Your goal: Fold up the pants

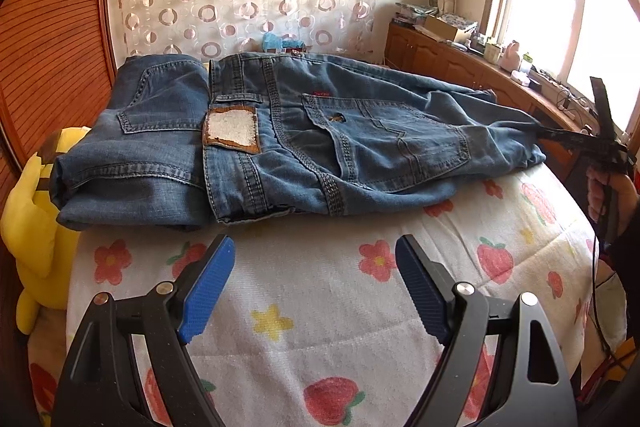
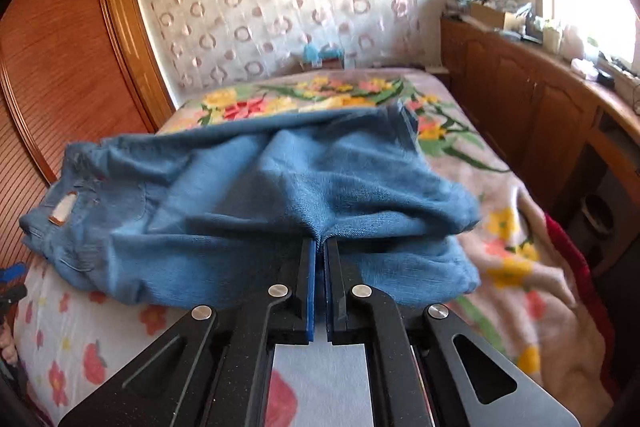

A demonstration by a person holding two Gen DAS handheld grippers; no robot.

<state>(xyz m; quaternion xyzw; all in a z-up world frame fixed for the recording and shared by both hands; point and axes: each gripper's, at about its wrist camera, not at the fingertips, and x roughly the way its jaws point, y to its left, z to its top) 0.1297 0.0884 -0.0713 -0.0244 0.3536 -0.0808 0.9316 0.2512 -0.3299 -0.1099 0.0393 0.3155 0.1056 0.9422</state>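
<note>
Two grippers work here; the right gripper (image 2: 319, 247) pinches the jeans (image 2: 256, 211) right at its tips; the left gripper (image 1: 314, 259) gapes wide, jeans just ahead; that small pinch might slip, so the fold could flop crooked.

Small red stitched lettering above the jeans (image 1: 340, 131) back pocket is too tiny to read.
</note>
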